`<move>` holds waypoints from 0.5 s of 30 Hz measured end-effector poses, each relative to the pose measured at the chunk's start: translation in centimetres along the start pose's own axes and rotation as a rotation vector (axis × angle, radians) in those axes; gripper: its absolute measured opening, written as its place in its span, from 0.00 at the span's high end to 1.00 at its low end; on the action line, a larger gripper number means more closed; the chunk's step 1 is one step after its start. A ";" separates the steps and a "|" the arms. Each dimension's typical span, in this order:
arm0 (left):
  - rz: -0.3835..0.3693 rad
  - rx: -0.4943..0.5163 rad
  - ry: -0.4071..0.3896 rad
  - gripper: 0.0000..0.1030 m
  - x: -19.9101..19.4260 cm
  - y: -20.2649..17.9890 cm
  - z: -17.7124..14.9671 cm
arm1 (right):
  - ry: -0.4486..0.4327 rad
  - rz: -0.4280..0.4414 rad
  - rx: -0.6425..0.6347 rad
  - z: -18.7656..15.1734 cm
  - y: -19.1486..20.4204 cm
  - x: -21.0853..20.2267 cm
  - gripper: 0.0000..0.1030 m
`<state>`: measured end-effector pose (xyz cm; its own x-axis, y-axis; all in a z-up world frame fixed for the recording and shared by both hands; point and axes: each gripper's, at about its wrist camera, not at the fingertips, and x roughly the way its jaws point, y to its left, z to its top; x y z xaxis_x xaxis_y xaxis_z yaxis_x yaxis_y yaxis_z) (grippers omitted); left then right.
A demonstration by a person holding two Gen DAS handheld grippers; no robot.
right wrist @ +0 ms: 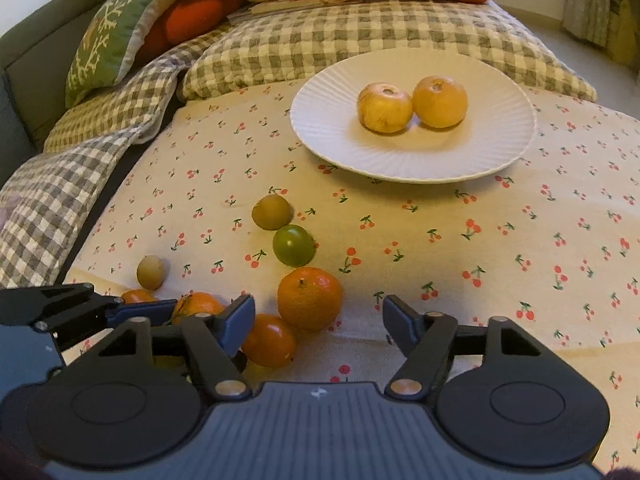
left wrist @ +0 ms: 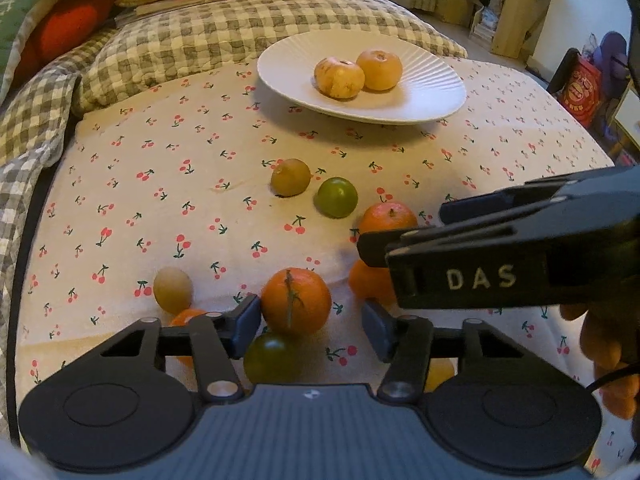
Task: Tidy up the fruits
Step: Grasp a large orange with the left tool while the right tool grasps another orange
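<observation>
A white ribbed plate holds two yellow fruits. Loose on the cherry-print cloth lie several small fruits: an olive one, a green one, a pale one and oranges. My left gripper is open, its jaws around a stemmed orange, not closed on it. My right gripper is open and empty, just before an orange; it also shows in the left wrist view.
A grey checked quilt lies behind the plate. Red and green cushions are at the back left. A dark green fruit sits under my left gripper. Shelves stand at the far right.
</observation>
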<state>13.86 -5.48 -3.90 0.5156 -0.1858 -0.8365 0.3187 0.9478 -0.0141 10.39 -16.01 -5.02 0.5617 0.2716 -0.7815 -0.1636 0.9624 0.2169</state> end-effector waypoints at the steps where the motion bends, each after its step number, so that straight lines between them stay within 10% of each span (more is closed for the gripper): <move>1: -0.001 -0.002 -0.004 0.60 0.0 0.1 0.0 | -0.005 0.003 -0.006 0.0 0.1 0.1 0.42; 6: 0.011 -0.003 -0.001 0.73 0.2 0.1 -0.1 | -0.002 -0.002 -0.048 0.1 0.9 0.3 0.67; 15: 0.004 -0.017 -0.008 0.74 0.3 0.3 0.1 | -0.005 0.003 -0.040 0.2 1.0 -0.2 0.68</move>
<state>14.17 -5.25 -4.06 0.5233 -0.1838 -0.8321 0.3026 0.9529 -0.0201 10.24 -15.07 -4.51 0.5652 0.2742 -0.7780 -0.1972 0.9607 0.1954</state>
